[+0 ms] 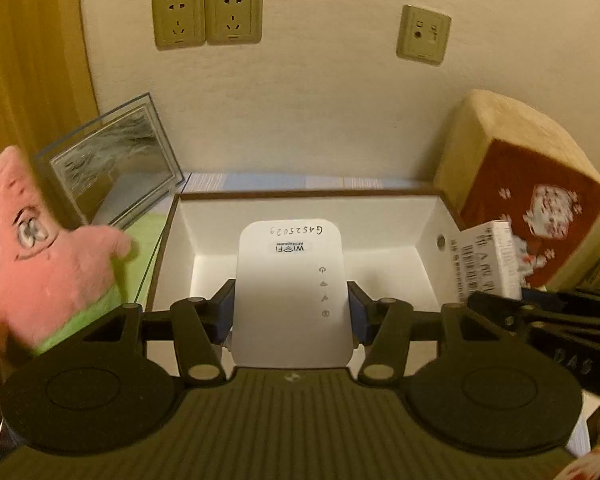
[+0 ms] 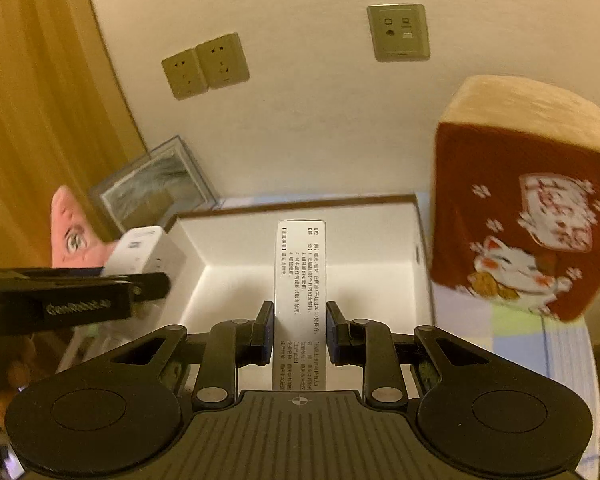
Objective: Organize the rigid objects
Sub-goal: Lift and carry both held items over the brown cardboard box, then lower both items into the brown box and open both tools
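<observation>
WiFi repeater (image 1: 292, 300), white, rounded corners, clamped between blue pads (image 1: 225, 312) of left gripper (image 1: 292, 312). Handwritten code and logo at far end, row of small icons down one side. Held above open white box (image 1: 428, 248), interior white, brown rim. Seen also from right wrist view at left, white body poking out past the black arm of left gripper.

Small carton (image 2: 300, 300), narrow, white with printed Chinese text, pinched between blue pads (image 2: 266, 332) of right gripper (image 2: 300, 332); fingers closed tight on its sides. Held lengthwise along the fingers, over the same box. From left wrist view, visible at right edge with barcode face showing, blurred.

Box against cream wall (image 1: 320, 120), apparently bare inside. Pink star plush (image 1: 40, 256) with green shorts to the left of box, just beside it. Glass picture frame (image 1: 112, 164) leaning behind plush, tilted, near box's left rear corner. Red and tan cushion cube (image 2: 520, 216) with lucky-cat print at right of box, close to its right wall; contact uncertain. Two power sockets (image 1: 206, 16) side by side on wall above, one data socket plate (image 1: 423, 34) further right. Yellow curtain (image 1: 24, 80) at far left. Pastel checked cloth (image 2: 520, 340) under cushion.
</observation>
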